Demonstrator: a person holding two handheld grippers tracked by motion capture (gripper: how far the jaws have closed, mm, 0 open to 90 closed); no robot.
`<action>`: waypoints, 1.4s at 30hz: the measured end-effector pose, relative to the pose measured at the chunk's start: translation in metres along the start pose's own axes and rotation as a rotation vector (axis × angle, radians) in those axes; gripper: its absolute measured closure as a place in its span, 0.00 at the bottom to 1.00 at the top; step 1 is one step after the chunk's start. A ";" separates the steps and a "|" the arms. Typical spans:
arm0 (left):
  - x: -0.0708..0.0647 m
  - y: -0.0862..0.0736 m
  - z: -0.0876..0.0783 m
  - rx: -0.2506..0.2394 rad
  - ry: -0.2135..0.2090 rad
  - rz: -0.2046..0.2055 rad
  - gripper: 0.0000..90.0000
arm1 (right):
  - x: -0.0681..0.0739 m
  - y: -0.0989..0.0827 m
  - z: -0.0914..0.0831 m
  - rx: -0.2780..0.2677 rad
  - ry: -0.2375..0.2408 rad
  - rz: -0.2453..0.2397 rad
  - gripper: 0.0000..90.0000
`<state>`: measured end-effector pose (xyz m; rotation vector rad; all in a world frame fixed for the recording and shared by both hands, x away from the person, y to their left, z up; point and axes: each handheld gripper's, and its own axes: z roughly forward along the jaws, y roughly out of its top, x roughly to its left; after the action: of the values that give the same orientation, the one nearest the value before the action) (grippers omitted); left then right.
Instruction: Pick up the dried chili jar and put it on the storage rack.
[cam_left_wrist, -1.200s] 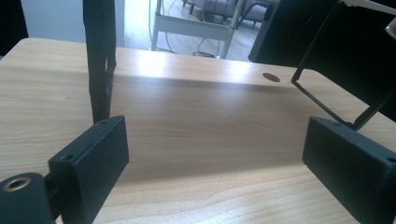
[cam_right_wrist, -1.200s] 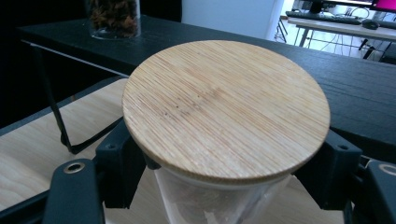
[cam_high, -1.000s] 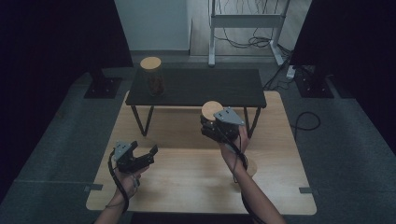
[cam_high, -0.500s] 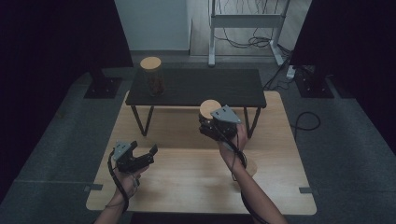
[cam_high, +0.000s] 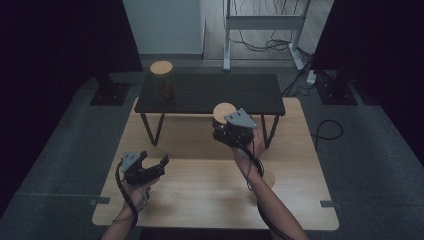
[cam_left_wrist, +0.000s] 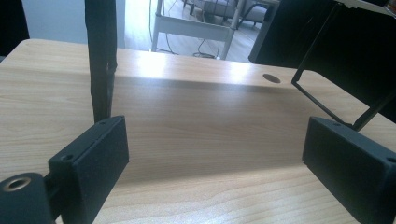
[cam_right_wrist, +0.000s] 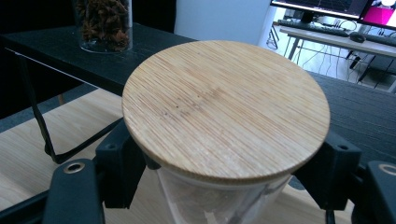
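My right gripper (cam_high: 223, 131) is shut on a glass jar with a round bamboo lid (cam_high: 224, 110), held in the air just in front of the black shelf (cam_high: 210, 95). In the right gripper view the jar's lid (cam_right_wrist: 226, 108) is close up, with both jaws pressed on the glass just under it. A second glass jar (cam_high: 163, 81) with a bamboo lid and dark brown contents stands on the shelf's left end; its lower part (cam_right_wrist: 103, 23) appears at the top left of the right gripper view. My left gripper (cam_high: 153, 165) hovers open over the table's front left, nothing between its jaws.
The light wooden table (cam_high: 200, 200) carries the low black shelf on thin metal legs (cam_high: 148, 129) at its far half. A leg of that shelf (cam_left_wrist: 100, 60) stands just ahead of my left gripper. A cable hole (cam_left_wrist: 271, 78) marks the tabletop. Black stands and cables flank the table on the floor.
My right gripper with the jar has shifted slightly to the left, staying at the shelf's front edge. The left gripper has kept still.
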<state>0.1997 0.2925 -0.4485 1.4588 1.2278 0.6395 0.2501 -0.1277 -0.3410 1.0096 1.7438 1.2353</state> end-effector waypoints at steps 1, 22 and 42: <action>0.000 0.000 0.000 -0.001 0.000 -0.001 0.07 | 0.000 0.000 0.001 0.000 0.000 0.000 0.28; 0.002 0.001 -0.002 -0.010 0.000 -0.005 0.08 | 0.003 0.012 0.004 -0.024 -0.002 -0.001 0.28; 0.002 0.001 -0.003 -0.017 0.002 -0.010 0.08 | -0.001 0.023 0.008 -0.027 -0.032 -0.003 0.28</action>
<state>0.1980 0.2951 -0.4472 1.4376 1.2273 0.6434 0.2614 -0.1203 -0.3203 1.0052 1.6998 1.2308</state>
